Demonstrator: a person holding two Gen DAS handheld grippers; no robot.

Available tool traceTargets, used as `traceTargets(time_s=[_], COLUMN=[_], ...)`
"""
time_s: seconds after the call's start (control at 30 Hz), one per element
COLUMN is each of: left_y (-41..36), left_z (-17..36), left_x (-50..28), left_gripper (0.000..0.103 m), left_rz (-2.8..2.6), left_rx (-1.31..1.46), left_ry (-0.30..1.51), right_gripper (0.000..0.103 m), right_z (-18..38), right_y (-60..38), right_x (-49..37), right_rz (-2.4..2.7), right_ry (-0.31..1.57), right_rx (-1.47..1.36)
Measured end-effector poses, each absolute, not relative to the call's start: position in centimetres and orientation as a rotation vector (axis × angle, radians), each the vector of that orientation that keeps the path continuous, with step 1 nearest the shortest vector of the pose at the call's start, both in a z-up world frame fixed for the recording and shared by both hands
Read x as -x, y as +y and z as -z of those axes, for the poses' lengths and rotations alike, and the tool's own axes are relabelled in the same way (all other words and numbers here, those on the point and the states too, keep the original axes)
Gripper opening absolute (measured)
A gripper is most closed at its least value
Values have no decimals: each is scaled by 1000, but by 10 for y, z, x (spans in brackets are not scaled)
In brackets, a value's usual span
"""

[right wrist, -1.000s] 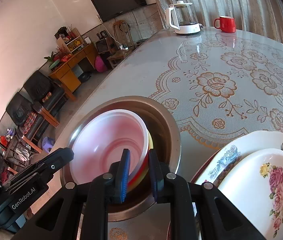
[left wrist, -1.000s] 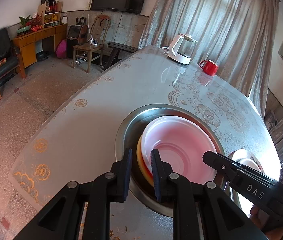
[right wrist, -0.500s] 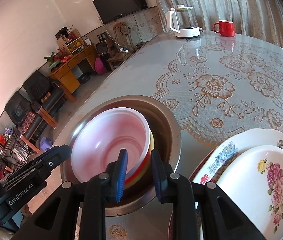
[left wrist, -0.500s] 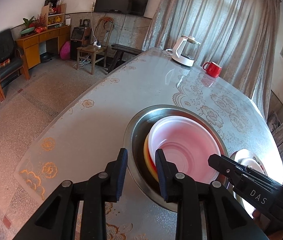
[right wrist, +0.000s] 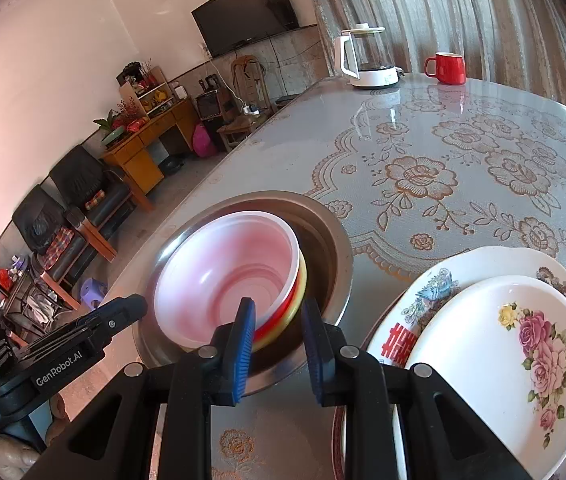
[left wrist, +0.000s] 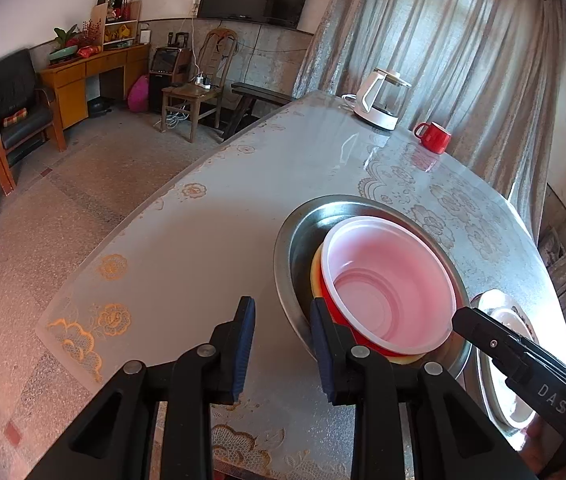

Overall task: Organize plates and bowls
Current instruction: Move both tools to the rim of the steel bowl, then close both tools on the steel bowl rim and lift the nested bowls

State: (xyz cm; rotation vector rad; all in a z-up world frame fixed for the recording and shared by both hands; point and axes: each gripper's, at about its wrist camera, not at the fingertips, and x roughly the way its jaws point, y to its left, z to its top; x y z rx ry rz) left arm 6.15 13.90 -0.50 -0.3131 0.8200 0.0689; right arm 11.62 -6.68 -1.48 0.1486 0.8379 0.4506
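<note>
- Now the left gripper point(left wrist: 281, 346) stands with jaws parted and empty, its right finger point(left wrist: 325, 344) against the near rim of the round steel basin point(left wrist: 303, 224).
- Inside the basin nests a white-lined red plastic bowl point(left wrist: 393, 292) on a yellow one.
- Right gripper point(right wrist: 277, 346) likewise parted, empty; flowered white plates point(right wrist: 499, 344) lie right of its fingers.

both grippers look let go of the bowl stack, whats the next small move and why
Probably back both away. The left gripper and right gripper stand open with nothing between their pads, and the nested plastic bowls already sit inside the steel basin, beside the stacked plates.
</note>
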Motion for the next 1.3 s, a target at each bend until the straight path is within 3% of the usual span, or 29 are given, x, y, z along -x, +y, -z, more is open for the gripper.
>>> traceTargets(time_s=[0.93, 1.13, 1.3], left_y=[163, 158, 153], left_z=[14, 16, 21], left_x=[-69, -77, -82], left_gripper=[31, 18, 17], left_rz=[56, 71, 83], left_rx=[496, 452, 440], left_ry=[809, 821, 822], right_gripper=[24, 23, 16], right_z=[12, 21, 34], right_y=[-103, -89, -71], right_x=[-152, -170, -176], right_rz=[-362, -397, -405], right_ry=[862, 930, 976], right_rx=[-205, -168, -82])
